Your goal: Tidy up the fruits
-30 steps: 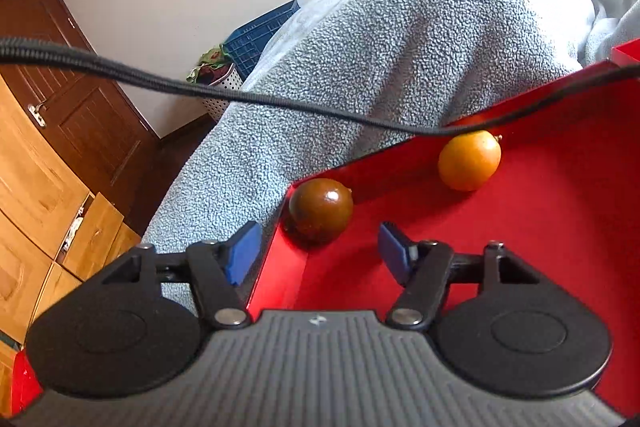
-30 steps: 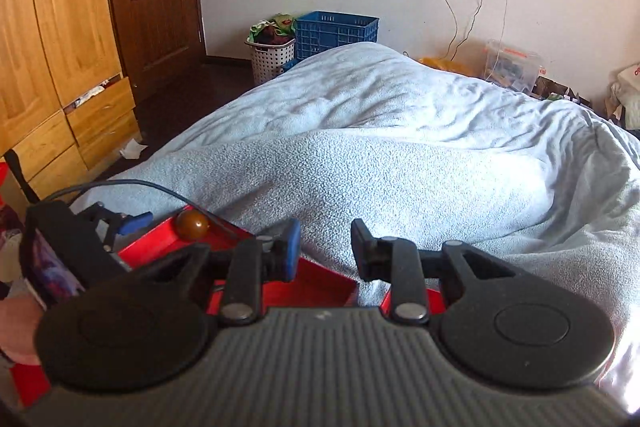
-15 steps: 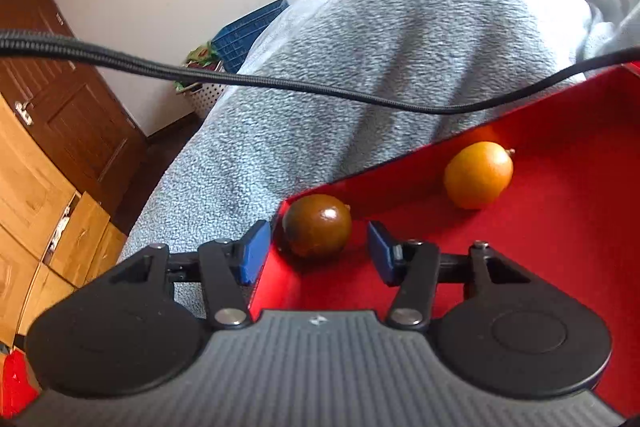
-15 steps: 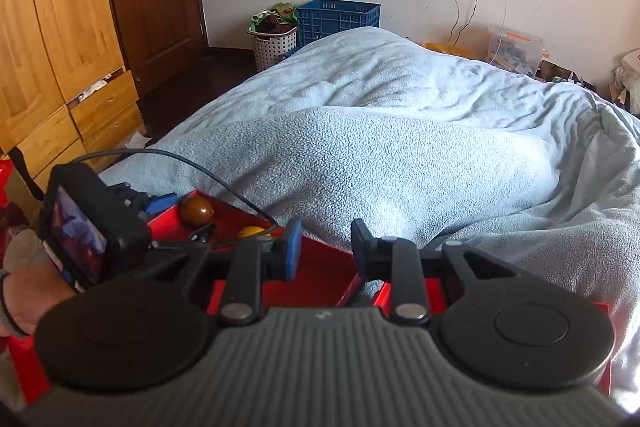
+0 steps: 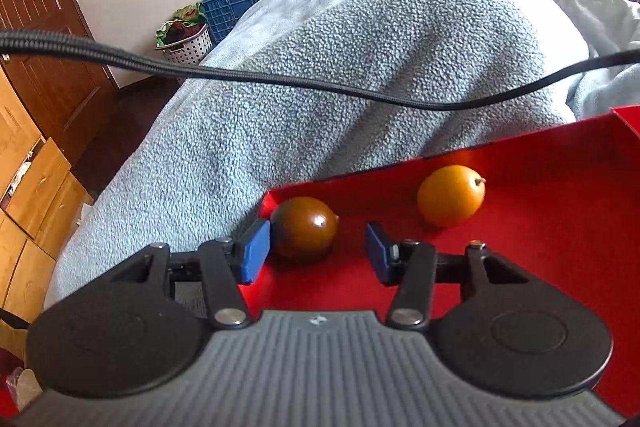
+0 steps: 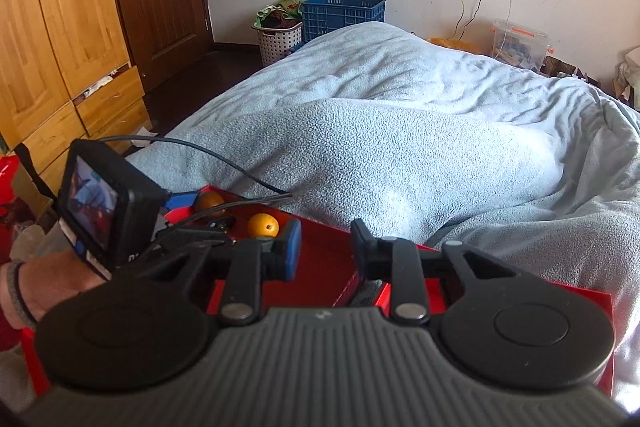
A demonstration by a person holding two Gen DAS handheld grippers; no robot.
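Observation:
A brown round fruit (image 5: 305, 231) lies in the far left corner of a red tray (image 5: 540, 267). An orange fruit (image 5: 450, 199) lies to its right by the far wall. My left gripper (image 5: 316, 255) is open, its blue fingers either side of the brown fruit, just short of it. In the right wrist view the brown fruit (image 6: 210, 201), the orange fruit (image 6: 263, 225) and the tray (image 6: 320, 267) show at lower left. My right gripper (image 6: 325, 247) is open and empty above the tray's right edge.
The tray rests on a bed with a grey-blue fleece blanket (image 6: 380, 155). A black cable (image 5: 280, 77) hangs across the left wrist view. A wooden wardrobe (image 6: 52, 27), a door, a laundry basket (image 6: 280, 37) and a blue crate (image 6: 342, 13) stand beyond.
My left gripper has moved forward to the brown fruit, so its fingers now flank it. The right gripper has shifted a little, so more of the tray shows.

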